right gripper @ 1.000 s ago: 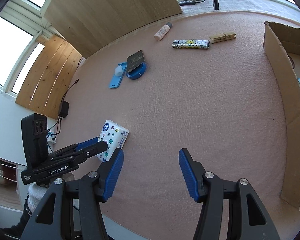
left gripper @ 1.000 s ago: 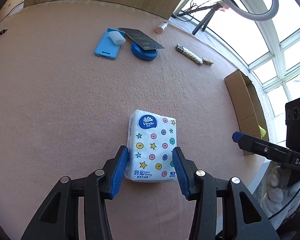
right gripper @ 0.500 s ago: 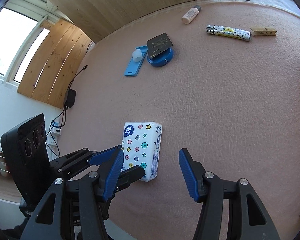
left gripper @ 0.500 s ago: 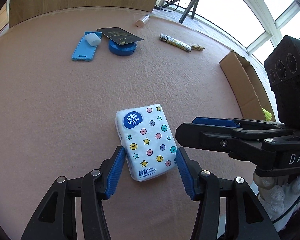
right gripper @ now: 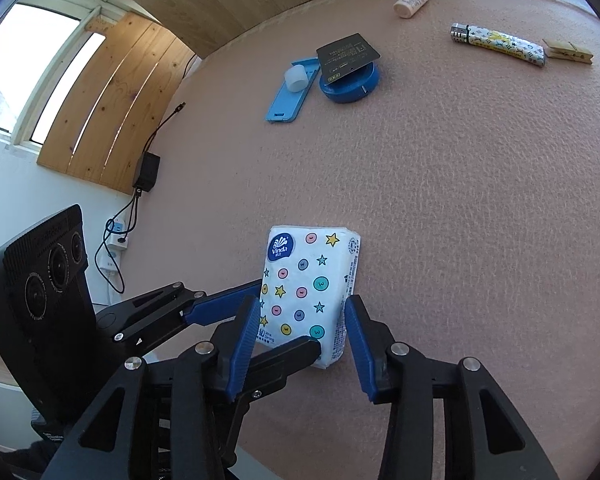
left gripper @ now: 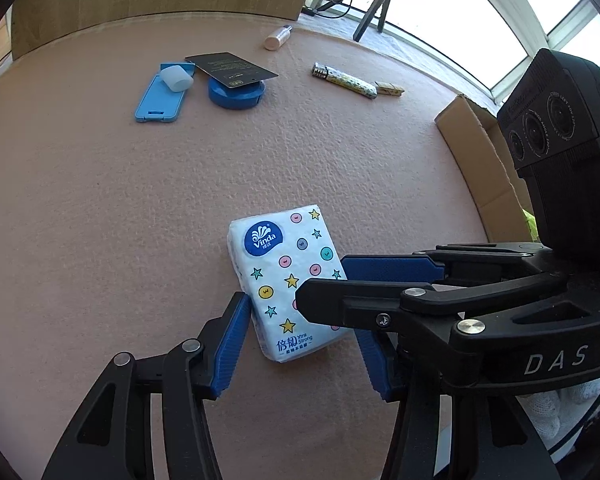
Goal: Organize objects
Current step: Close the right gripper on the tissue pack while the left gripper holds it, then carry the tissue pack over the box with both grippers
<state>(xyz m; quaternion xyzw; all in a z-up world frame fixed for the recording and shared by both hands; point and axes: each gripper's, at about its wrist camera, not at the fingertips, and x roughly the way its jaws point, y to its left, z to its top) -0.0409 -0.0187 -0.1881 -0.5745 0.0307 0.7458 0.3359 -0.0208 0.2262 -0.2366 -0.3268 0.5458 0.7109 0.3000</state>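
Note:
A white Vinda tissue pack [left gripper: 286,276] with coloured dots and stars lies flat on the pink felt table; it also shows in the right wrist view [right gripper: 310,288]. My left gripper [left gripper: 300,344] is open with its blue pads on either side of the pack's near end. My right gripper [right gripper: 302,338] is open too and straddles the same end of the pack. It crosses in from the right in the left wrist view, over the left gripper's right finger. Neither gripper visibly squeezes the pack.
At the far side lie a blue phone stand [left gripper: 162,94] with a white cap, a blue round tin [left gripper: 236,92] under a black card, a small bottle [left gripper: 278,38], a patterned lighter [left gripper: 346,80] and a clothespin [left gripper: 390,89]. A cardboard box [left gripper: 476,152] stands at the right.
My right gripper has swung in from the right and now straddles the pack alongside the left gripper. The pack has turned slightly. Both views have closed in on it.

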